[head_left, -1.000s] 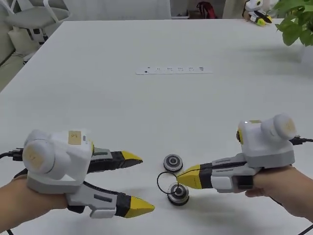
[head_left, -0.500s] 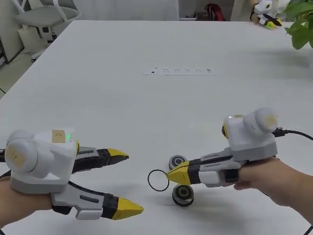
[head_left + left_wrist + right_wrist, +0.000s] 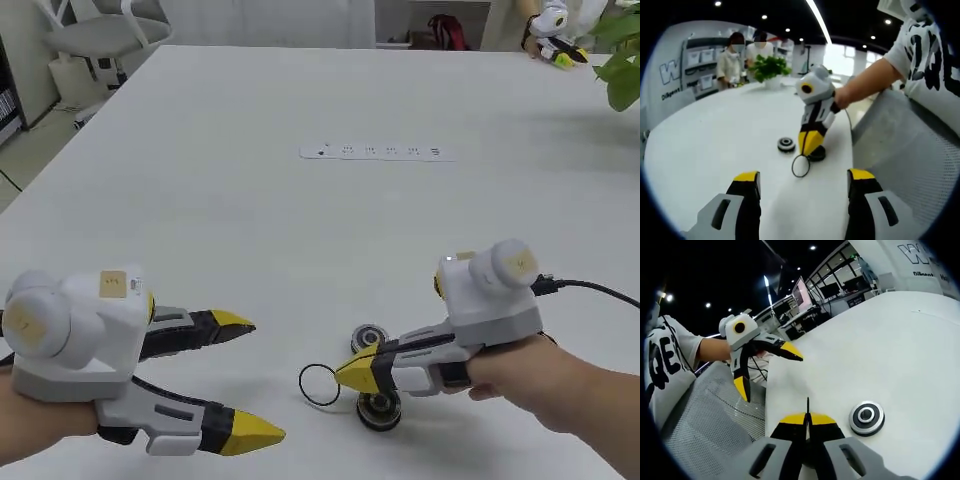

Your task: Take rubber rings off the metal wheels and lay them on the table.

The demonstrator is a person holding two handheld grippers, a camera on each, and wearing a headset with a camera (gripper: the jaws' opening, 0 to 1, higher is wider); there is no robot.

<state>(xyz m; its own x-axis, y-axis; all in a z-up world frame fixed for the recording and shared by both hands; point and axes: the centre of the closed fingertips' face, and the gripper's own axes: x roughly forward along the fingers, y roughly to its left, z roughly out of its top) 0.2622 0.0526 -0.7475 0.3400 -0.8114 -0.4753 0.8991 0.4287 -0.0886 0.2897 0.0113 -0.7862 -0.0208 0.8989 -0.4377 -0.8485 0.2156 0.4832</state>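
Note:
My right gripper (image 3: 347, 372) is shut on a thin black rubber ring (image 3: 318, 384), which it holds out to the left of two metal wheels. One wheel (image 3: 368, 337) lies just behind the jaws, the other (image 3: 380, 408) just in front of them. My left gripper (image 3: 248, 378) stands open and empty at the lower left, a short way from the ring. From the left gripper view, the ring (image 3: 801, 166) hangs from the right gripper (image 3: 811, 144), with a wheel (image 3: 786, 144) beside it. In the right gripper view the ring (image 3: 807, 405) shows edge-on above my shut gripper (image 3: 807, 419), next to a wheel (image 3: 866, 417).
A white power strip (image 3: 378, 152) lies further back on the white table (image 3: 250, 200). An office chair (image 3: 90, 30) stands beyond the far left corner, with a plant (image 3: 625, 80) and a toy (image 3: 555, 30) at the far right. Two people (image 3: 742, 52) stand behind the table.
The ring, caught by the near wheel a second ago, is now free of it. My right gripper has carried it a little to the left. The left gripper has stayed open.

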